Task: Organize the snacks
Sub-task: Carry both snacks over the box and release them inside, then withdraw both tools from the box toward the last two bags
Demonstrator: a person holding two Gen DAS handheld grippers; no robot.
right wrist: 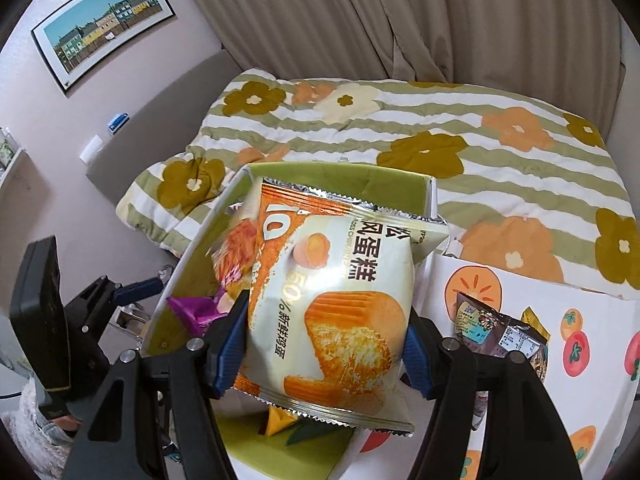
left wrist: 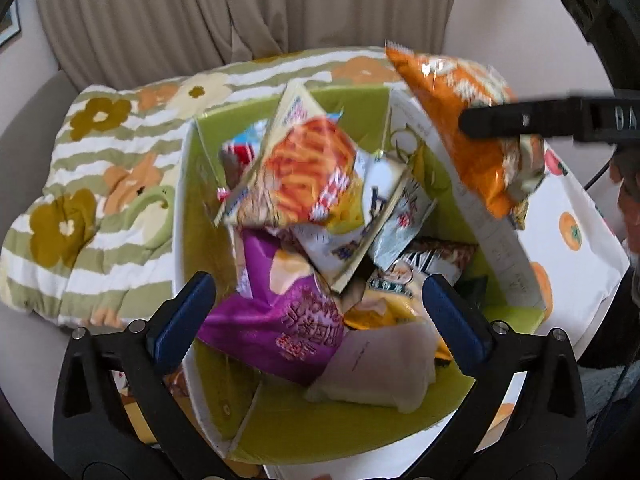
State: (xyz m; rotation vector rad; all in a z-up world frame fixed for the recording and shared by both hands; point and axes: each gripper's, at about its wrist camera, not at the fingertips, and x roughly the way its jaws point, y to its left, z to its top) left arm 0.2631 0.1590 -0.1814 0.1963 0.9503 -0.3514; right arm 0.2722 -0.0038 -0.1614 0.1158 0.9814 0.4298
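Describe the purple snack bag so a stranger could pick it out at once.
Start at the green-lined box on the flowered quilt. Among the heaped packets, the purple snack bag lies at the near end, between the left gripper's open fingers. It is the only purple packet.

Snack bags [left wrist: 304, 208] piled in box [left wrist: 312, 412], apparently on bed [left wrist: 80, 184].

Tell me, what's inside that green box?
The green box holds piled snack packets: a purple bag, an orange crisp packet, a pale pouch. Whatever lies beneath the pile is covered.
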